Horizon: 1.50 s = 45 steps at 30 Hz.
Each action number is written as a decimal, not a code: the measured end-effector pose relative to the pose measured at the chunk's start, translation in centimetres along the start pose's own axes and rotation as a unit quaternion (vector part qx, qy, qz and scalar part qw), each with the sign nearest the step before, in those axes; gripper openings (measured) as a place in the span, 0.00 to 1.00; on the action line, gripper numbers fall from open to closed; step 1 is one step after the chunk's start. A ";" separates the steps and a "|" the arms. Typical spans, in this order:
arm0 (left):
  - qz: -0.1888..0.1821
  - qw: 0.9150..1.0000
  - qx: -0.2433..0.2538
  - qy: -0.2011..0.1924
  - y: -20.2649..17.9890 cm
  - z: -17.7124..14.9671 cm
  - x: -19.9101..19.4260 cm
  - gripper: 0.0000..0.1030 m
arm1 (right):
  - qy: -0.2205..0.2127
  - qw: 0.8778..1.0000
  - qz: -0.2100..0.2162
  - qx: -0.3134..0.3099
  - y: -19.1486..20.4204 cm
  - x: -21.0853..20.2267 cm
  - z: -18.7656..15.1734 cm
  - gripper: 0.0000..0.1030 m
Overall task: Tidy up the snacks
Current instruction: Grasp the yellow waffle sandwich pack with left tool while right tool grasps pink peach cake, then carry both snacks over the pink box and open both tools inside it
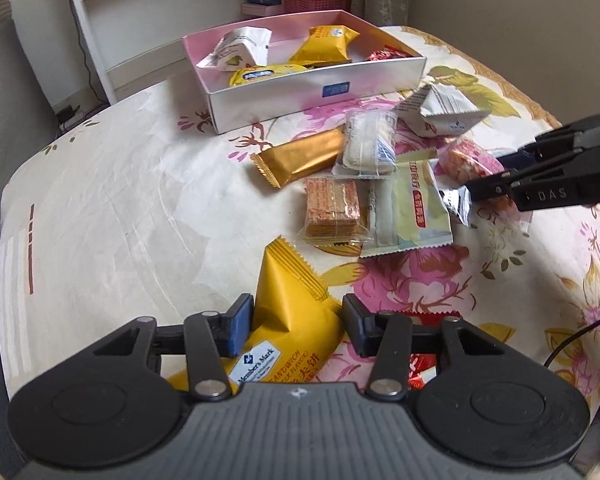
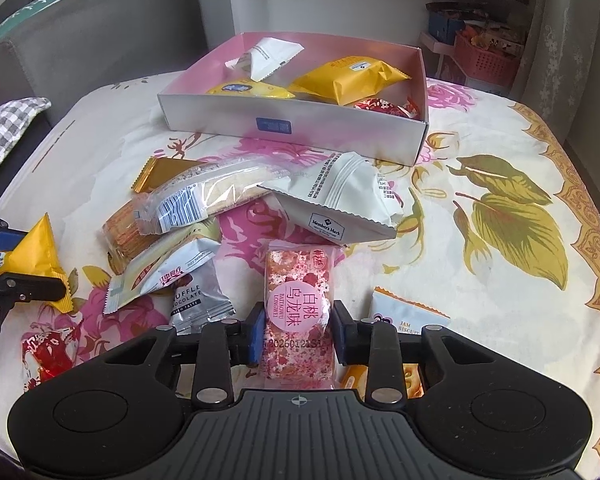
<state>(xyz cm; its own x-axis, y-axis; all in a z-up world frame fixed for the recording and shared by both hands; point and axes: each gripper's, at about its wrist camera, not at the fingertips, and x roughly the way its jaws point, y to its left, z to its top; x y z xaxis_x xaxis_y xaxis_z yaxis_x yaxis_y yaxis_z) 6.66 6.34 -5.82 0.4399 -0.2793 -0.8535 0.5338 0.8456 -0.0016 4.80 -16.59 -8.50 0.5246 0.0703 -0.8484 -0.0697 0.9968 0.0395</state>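
Note:
A pink and white box [image 1: 380, 80] [image 2: 220, 114] stands at the far side of the table and holds several snack packs. My left gripper [image 1: 298, 320] is shut on a yellow Member's Mark sandwich-biscuit pack [image 1: 296, 316]; that pack also shows at the left of the right wrist view [image 2: 28, 260]. My right gripper [image 2: 298, 330] is shut on a pink speckled snack bar [image 2: 298, 300], which shows in the left wrist view [image 1: 468, 158] beside the right gripper's fingers [image 1: 496, 188]. Loose snacks lie between the grippers and the box.
On the flowered cloth lie a gold bar [image 1: 300, 156], a clear cracker pack [image 2: 204, 196], a wafer pack [image 1: 332, 208], a white Member's Mark pack [image 2: 340, 204], a truffle chocolate pack [image 2: 196, 300], a jam biscuit pack [image 2: 408, 316] and a red wrapper [image 2: 52, 352]. Shelves and a sofa stand behind.

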 end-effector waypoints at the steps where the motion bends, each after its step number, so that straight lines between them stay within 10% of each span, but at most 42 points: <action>1: 0.000 1.000 -0.007 -0.001 0.2 0.1 -0.1 0.42 | 0.002 1.000 0.001 0.003 -0.1 0.0 0.0 0.30; 21: -0.012 0.996 -0.079 -0.039 1.7 1.0 -2.6 0.37 | -0.019 0.996 0.042 0.070 -1.8 -4.1 1.8 0.30; 32: -0.030 0.992 -0.115 -0.044 2.6 2.0 -2.9 0.13 | -0.052 0.993 0.055 0.090 -2.4 -5.8 3.6 0.30; 38: -0.032 0.995 -0.090 -0.033 2.4 1.6 -2.6 0.49 | -0.049 0.993 0.059 0.087 -2.0 -5.6 3.9 0.30; 45: -0.035 0.999 -0.025 0.007 1.4 1.2 -0.7 0.64 | -0.037 0.994 0.060 0.084 -1.4 -5.1 3.7 0.30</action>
<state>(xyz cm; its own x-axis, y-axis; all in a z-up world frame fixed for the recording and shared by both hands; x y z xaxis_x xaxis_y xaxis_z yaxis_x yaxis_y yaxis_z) 7.99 7.19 -4.60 0.3920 -0.3331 -0.8575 0.5263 0.8457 -0.0880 5.38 -18.19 -2.30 0.5823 0.1858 -0.7915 0.0039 0.9729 0.2312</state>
